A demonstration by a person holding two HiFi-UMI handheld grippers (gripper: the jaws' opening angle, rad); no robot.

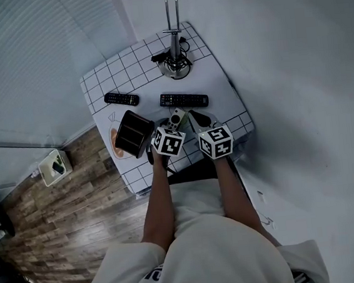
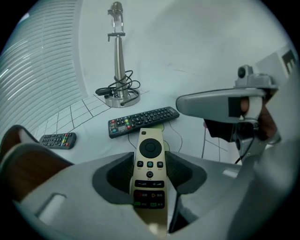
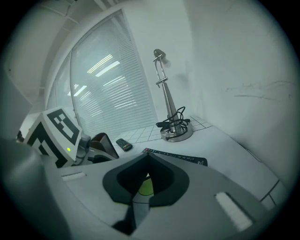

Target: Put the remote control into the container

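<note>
Left gripper [image 2: 150,168] pinches the beige remote control [image 2: 150,147] across its width. The remote's long axis points away from the person, near the tabletop's front edge. Container [image 1: 133,133] stands just left of that gripper, at the left edge. Right gripper [image 3: 147,159] is pressed together and empty.

This is a plain office-like room. White slatted blinds [image 1: 23,53], brown wood-plank floor [image 1: 65,212] and bare white wall [image 1: 294,62] surround a small grid-clothed worktop [image 1: 134,63].

Both bare forearms [image 1: 161,196] reach forward side by side. The left gripper [image 2: 150,163] tips steeply down, jaws clamped on the remote control [image 2: 150,149]. The right gripper [image 3: 146,171] sits pinched together, empty.
</note>
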